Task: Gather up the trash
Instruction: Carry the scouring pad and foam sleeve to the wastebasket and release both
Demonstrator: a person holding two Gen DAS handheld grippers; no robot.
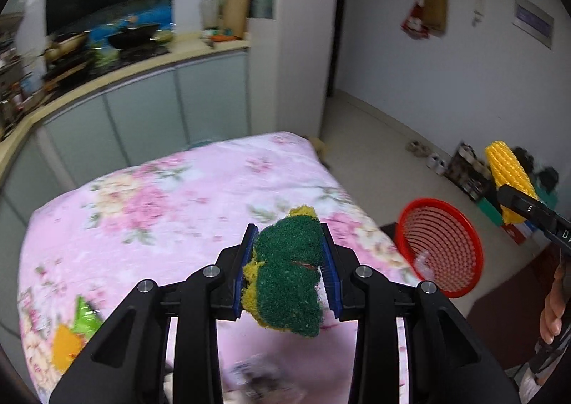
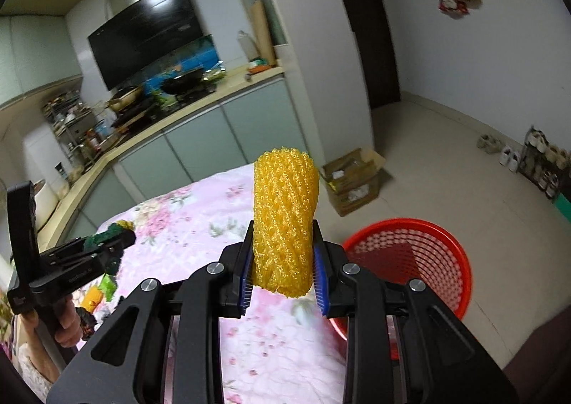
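My left gripper [image 1: 289,263] is shut on a crumpled green and yellow scouring sponge [image 1: 285,282], held above the pink floral table [image 1: 160,197]. My right gripper [image 2: 283,270] is shut on a yellow foam net sleeve [image 2: 285,218] that stands upright between its blue pads. A red mesh basket [image 2: 428,261] sits on the floor just right of the table; in the left wrist view the basket [image 1: 442,247] lies to the right of the sponge, with the net sleeve [image 1: 510,175] above it. The right wrist view shows the left gripper [image 2: 117,243] with the sponge at far left.
An orange and green wrapper [image 1: 71,336] lies on the table's near left part. An open cardboard box [image 2: 353,179] stands on the floor beyond the table. Kitchen counter [image 2: 160,125] runs along the back left. Shoes and a rack [image 2: 542,161] line the right wall.
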